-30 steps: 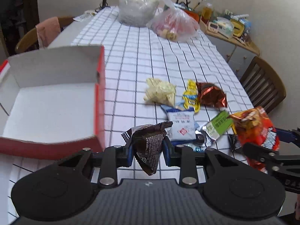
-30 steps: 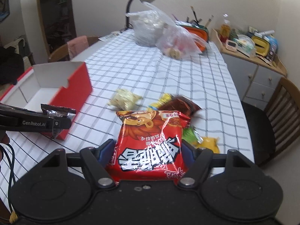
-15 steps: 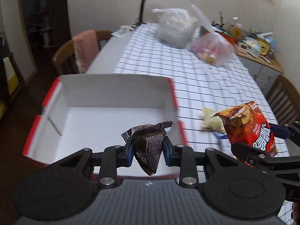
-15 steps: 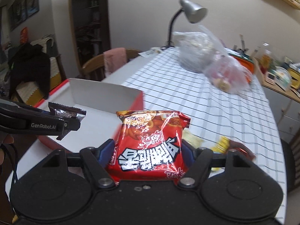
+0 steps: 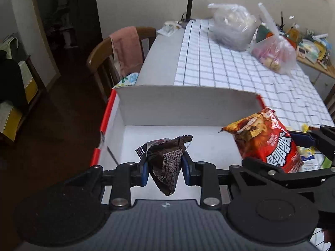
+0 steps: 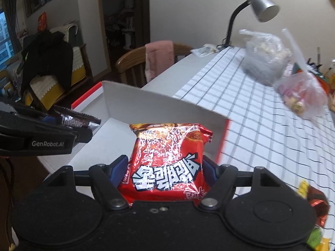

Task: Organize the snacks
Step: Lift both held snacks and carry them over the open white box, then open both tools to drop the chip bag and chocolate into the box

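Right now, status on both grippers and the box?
Left gripper shut on dark wrapper. Right gripper shut on red bag. Both over empty box. Nothing blocking.

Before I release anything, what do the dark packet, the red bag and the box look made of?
Dark packet: crinkly metallised film, probably; silvery inner edge, sharp creases.
Red bag: glossy plastic film; glare and fine wrinkles.
Box: matte white card inside, red outside; thin straight walls, likely paperboard.

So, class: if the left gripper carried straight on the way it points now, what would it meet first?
Probably the white floor of the open box. The left gripper, shut on the brown wrapper, tilts down over it with nothing visible between. Depth is unclear, so it might reach the box's far wall instead.
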Demonstrator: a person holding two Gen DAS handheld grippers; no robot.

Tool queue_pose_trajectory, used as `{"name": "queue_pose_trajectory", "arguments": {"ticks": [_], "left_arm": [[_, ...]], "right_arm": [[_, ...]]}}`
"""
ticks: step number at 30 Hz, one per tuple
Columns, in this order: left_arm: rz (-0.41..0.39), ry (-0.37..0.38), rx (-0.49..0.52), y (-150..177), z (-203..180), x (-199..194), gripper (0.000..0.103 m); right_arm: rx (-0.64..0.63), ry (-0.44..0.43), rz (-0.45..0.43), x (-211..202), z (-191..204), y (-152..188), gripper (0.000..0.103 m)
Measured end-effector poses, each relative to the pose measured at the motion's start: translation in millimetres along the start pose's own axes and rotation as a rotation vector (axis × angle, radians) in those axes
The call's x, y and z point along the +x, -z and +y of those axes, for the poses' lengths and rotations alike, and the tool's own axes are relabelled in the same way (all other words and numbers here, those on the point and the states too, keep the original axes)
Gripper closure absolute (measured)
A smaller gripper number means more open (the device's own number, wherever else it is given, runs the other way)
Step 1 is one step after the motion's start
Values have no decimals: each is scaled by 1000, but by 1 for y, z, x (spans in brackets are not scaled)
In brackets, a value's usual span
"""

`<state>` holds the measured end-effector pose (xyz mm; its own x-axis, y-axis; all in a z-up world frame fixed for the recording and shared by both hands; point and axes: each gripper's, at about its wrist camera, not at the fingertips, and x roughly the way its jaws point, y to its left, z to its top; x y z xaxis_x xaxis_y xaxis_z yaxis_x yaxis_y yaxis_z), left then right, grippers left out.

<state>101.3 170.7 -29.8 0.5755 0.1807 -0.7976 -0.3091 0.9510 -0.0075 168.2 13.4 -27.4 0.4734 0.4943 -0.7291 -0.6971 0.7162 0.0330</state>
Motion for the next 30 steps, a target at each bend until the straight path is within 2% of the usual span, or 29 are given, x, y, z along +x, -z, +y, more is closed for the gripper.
{"name": "queue_pose_trajectory", "arguments": {"ticks": [6,13,21,27,30], "left_arm": [[77,-14,57,-9,14,36,73],[144,-7,129,-2,10,63,73],[223,-26,181,11,4,84,72],[243,-30,181,15,5,88,72],[247,-31,176,16,6,87,72]], "right_arm": [[-46,-17,77,36,22,-5,30],[-67,-11,142,60,30,6,30],[-42,9,218,73,34,15,30],[-41,23,225,75,33,14,30],[-43,22,229,75,33,14,27]]}}
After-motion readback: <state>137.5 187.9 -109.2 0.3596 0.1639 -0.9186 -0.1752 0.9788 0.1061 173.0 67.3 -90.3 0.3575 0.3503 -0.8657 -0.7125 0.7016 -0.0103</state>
